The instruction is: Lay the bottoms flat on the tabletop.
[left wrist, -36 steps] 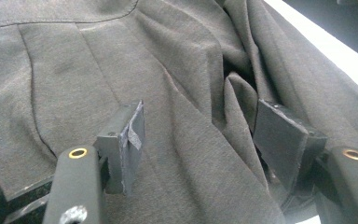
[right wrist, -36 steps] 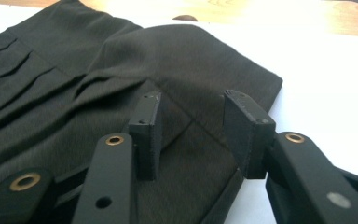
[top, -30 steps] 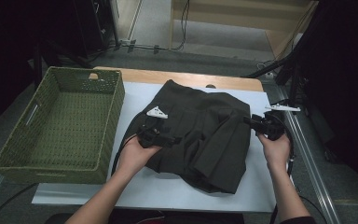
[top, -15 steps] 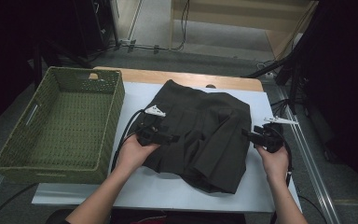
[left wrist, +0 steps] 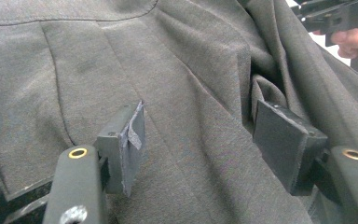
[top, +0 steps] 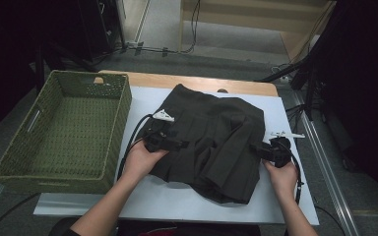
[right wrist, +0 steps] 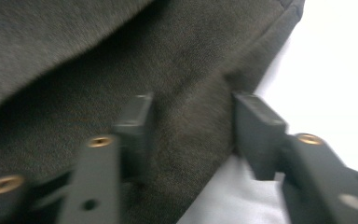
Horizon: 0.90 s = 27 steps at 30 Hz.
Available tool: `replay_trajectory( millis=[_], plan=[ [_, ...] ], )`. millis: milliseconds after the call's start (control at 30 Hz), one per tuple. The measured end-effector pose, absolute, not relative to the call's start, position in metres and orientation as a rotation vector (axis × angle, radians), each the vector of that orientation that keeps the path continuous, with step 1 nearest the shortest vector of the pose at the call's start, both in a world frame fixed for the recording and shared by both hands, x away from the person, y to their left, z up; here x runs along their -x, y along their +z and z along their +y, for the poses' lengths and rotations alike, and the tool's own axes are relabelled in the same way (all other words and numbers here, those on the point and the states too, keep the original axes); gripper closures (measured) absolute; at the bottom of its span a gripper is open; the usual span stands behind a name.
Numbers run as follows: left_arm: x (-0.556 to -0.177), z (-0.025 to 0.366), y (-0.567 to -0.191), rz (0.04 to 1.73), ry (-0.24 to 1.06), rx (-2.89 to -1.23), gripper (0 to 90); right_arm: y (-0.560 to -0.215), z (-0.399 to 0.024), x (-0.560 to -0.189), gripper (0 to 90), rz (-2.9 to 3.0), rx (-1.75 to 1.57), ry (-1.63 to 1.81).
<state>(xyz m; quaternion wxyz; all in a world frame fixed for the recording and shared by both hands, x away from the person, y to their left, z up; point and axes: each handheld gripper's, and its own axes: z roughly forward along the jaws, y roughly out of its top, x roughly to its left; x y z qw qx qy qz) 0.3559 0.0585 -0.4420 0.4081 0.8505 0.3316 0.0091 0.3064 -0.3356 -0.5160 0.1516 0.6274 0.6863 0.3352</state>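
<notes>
Two grippers work a dark pleated fabric skirt point(top: 216, 137) lying on the white table mat point(top: 285, 105); left gripper point(left wrist: 200, 140) gapes over cloth; right gripper point(right wrist: 191, 130), jaws just closing, straddles the skirt's edge.

Dark charcoal pleated skirt point(top: 216, 137), plain, no print, olive-green woven basket point(top: 59, 137), white worktop point(top: 285, 196) with pale wood edge, black left gripper point(top: 179, 144), black right gripper point(top: 261, 151), brass-coloured screws.
</notes>
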Motion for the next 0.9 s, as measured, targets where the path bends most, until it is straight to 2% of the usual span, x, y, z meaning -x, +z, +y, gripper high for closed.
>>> replay_trajectory(
  millis=[33, 67, 133, 233, 500, 600, 733, 900],
  plan=[
    [-0.356, 0.058, -0.442, 0.838, 0.025, -2.143, 35.1, -0.516, -0.337, -0.306, 66.0, 1.972, -1.792, 0.961],
    [-0.356, 0.058, -0.442, 0.836, 0.023, -2.143, 35.1, -0.517, -0.339, -0.307, 72.0, 1.974, -1.792, 0.969],
    [-0.356, 0.058, -0.442, 0.834, 0.026, -2.148, 35.1, -0.516, -0.343, -0.307, 78.8, 1.976, -1.807, 0.978],
    [-0.356, 0.058, -0.442, 0.833, 0.025, -2.147, 35.1, -0.512, -0.349, -0.308, 81.4, 1.985, -1.82, 0.972],
    [-0.358, 0.062, -0.44, 0.838, 0.033, -2.132, 35.0, -0.503, -0.386, -0.304, 81.5, 1.927, -1.863, 1.009],
    [-0.36, 0.064, -0.439, 0.846, 0.035, -2.131, 32.6, -0.503, -0.393, -0.303, 79.7, 1.917, -1.878, 1.016],
    [-0.365, 0.069, -0.44, 0.876, 0.021, -2.132, 32.2, -0.504, -0.387, -0.3, 57.4, 1.965, -1.846, 0.972],
    [-0.366, 0.073, -0.442, 0.881, 0.009, -2.146, 31.6, -0.489, -0.385, -0.282, 53.1, 1.929, -1.788, 1.014]
  ],
)
